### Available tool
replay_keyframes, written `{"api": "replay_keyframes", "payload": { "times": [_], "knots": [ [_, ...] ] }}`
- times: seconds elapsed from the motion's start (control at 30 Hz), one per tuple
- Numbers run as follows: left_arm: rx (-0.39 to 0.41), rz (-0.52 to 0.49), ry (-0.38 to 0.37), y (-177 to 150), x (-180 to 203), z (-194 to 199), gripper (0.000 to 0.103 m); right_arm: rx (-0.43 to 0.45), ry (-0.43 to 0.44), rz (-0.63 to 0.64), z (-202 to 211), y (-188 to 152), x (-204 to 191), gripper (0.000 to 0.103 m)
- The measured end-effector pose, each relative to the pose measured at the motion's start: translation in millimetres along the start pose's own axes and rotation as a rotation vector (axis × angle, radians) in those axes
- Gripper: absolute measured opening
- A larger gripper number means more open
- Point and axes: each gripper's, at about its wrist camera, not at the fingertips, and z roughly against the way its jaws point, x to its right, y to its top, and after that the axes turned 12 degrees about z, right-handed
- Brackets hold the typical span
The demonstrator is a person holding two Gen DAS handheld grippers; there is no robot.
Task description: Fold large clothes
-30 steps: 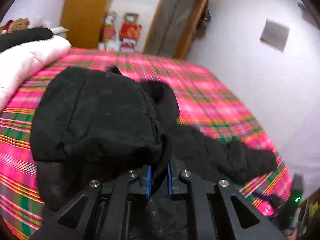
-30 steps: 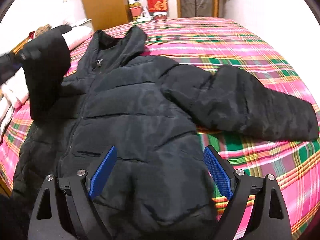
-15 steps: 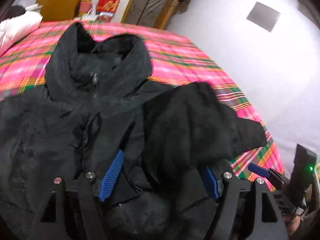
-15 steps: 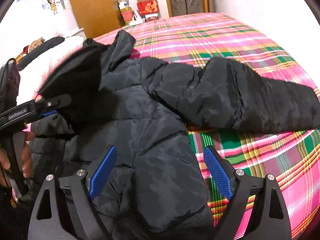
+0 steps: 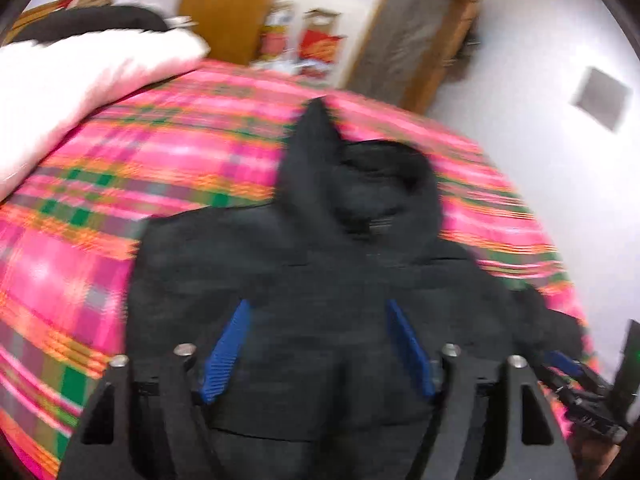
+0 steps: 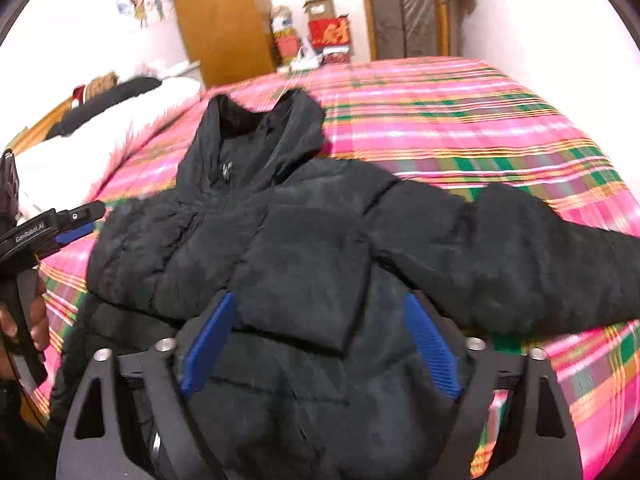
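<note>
A black puffer jacket (image 6: 304,264) lies front up on the pink plaid bed (image 6: 460,120), hood toward the far end. Its left sleeve (image 6: 224,248) is folded across the chest. Its right sleeve (image 6: 540,256) stretches out to the right. My left gripper (image 5: 318,344) is open and empty above the jacket's (image 5: 320,264) lower body; it also shows at the left edge of the right wrist view (image 6: 68,224). My right gripper (image 6: 318,344) is open and empty over the jacket's hem. The right gripper also shows at the lower right of the left wrist view (image 5: 576,380).
A white quilt with a black garment on it (image 6: 100,136) lies along the bed's left side. A wooden wardrobe (image 6: 220,20), boxes (image 6: 324,32) and a door (image 6: 404,4) stand beyond the bed. A white wall (image 5: 560,140) runs along the bed's right side.
My left gripper carried the left sleeve across the chest, opened and let it go, then drew back to the left. My right gripper stayed open over the hem.
</note>
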Motion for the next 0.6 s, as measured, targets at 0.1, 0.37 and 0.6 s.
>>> {"api": "replay_keyframes", "payload": {
  "times": [0.1, 0.37, 0.6],
  "knots": [
    [-0.053, 0.040, 0.120, 7, -33, -24, 0.045, -0.101, -0.001, 0.025, -47, 4, -5, 0.041],
    [-0.123, 0.032, 0.169, -3, -40, -65, 0.043, -0.141, -0.030, 0.053, -103, 14, 7, 0.041],
    [-0.026, 0.063, 0.098, 16, -37, -34, 0.042, -0.072, -0.013, 0.004, -60, 30, 15, 0.041]
  ]
}}
